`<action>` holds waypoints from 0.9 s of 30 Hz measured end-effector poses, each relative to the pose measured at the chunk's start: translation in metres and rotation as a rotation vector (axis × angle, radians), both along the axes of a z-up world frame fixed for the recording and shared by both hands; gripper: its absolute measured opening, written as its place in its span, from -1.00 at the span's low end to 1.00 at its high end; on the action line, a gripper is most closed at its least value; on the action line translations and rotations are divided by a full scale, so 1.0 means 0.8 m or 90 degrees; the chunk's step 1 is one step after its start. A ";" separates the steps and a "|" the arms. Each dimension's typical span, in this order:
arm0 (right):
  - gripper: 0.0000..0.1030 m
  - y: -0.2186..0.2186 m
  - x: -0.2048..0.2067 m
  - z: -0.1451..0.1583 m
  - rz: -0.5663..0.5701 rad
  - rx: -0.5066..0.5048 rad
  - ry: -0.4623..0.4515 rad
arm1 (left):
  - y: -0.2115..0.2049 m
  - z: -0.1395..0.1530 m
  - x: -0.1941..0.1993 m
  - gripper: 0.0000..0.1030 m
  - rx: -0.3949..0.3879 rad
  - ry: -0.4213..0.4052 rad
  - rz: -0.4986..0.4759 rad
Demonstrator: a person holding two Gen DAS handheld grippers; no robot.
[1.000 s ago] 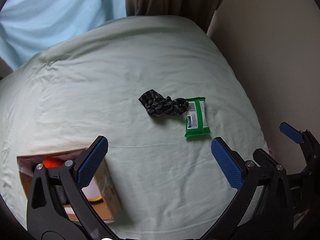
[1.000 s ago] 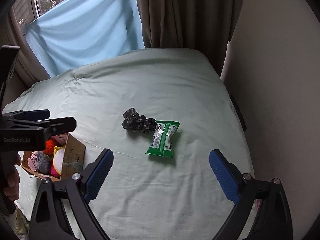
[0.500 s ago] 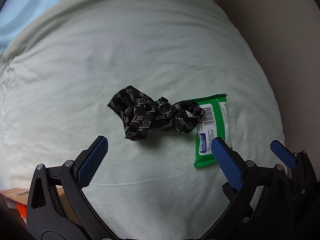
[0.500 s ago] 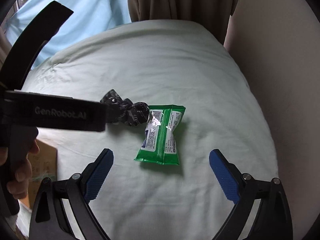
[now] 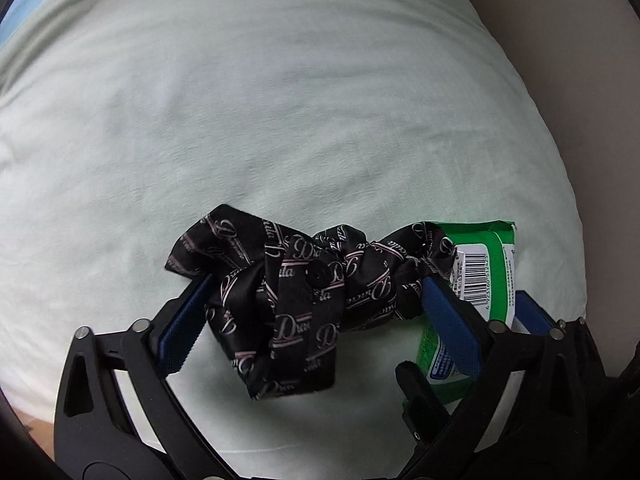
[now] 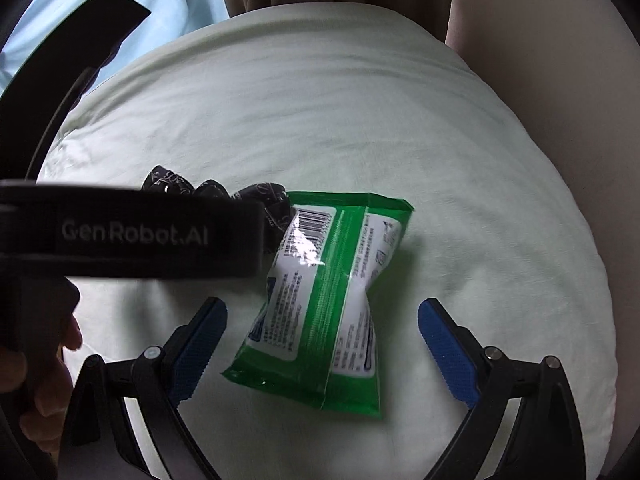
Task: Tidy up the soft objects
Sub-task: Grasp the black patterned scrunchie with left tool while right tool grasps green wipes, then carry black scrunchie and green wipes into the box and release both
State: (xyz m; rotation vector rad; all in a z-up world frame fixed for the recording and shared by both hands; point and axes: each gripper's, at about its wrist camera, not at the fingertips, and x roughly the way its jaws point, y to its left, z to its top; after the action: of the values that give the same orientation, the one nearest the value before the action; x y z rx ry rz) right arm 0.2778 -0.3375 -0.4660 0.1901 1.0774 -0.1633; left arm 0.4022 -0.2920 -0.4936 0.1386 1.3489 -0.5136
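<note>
Left wrist view: the left gripper has its jaws apart and set either side of the black printed cloth, which lies crumpled on the pale green bed sheet. The cloth's long axis runs from 9 to 3 o'clock, across the gap, so both blue pads flank its ends; whether either pad is pressing the fabric cannot be told. At 3 o'clock the cloth's right end overlaps the top corner of the green wipes pack, and the right pad of this gripper lies over that pack. Right wrist view: the left tool crosses the frame at 9 o'clock and hides most of the cloth. The right gripper has its jaws wide apart, with the pack lying between them and touching neither; the pack's long axis runs roughly 12 to 6 o'clock, tilted slightly, along the fingers' line. Judgement: the left gripper is the nearer to the cloth and the right to the pack; closing the left risks catching the pack's corner along with the fabric.
</note>
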 end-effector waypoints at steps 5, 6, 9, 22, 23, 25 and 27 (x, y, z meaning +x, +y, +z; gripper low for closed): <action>0.37 -0.002 0.015 -0.004 0.009 -0.007 -0.001 | -0.002 0.005 0.004 0.42 -0.016 -0.013 -0.013; 0.35 -0.002 0.017 -0.005 0.003 -0.022 0.000 | -0.001 0.007 0.005 0.36 -0.019 -0.016 -0.014; 0.13 -0.007 0.023 -0.008 0.005 -0.015 0.003 | 0.001 0.011 0.006 0.10 -0.030 -0.012 -0.010; -0.17 -0.024 0.016 0.027 0.007 0.046 -0.014 | 0.030 0.062 -0.001 -0.15 -0.032 -0.033 0.024; -0.17 -0.024 0.014 0.034 0.008 0.047 -0.019 | 0.033 0.070 -0.004 -0.15 -0.032 -0.037 0.027; -0.17 -0.021 0.007 0.051 0.012 0.044 -0.032 | 0.041 0.088 -0.011 -0.15 -0.035 -0.045 0.033; -0.17 -0.020 -0.002 0.068 0.014 0.043 -0.044 | 0.049 0.110 -0.020 -0.15 -0.040 -0.057 0.040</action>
State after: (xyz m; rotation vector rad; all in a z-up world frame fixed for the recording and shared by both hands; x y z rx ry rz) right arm 0.2761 -0.3536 -0.4113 0.2422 1.0166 -0.1001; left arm 0.3861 -0.2529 -0.4057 0.0671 1.2437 -0.4914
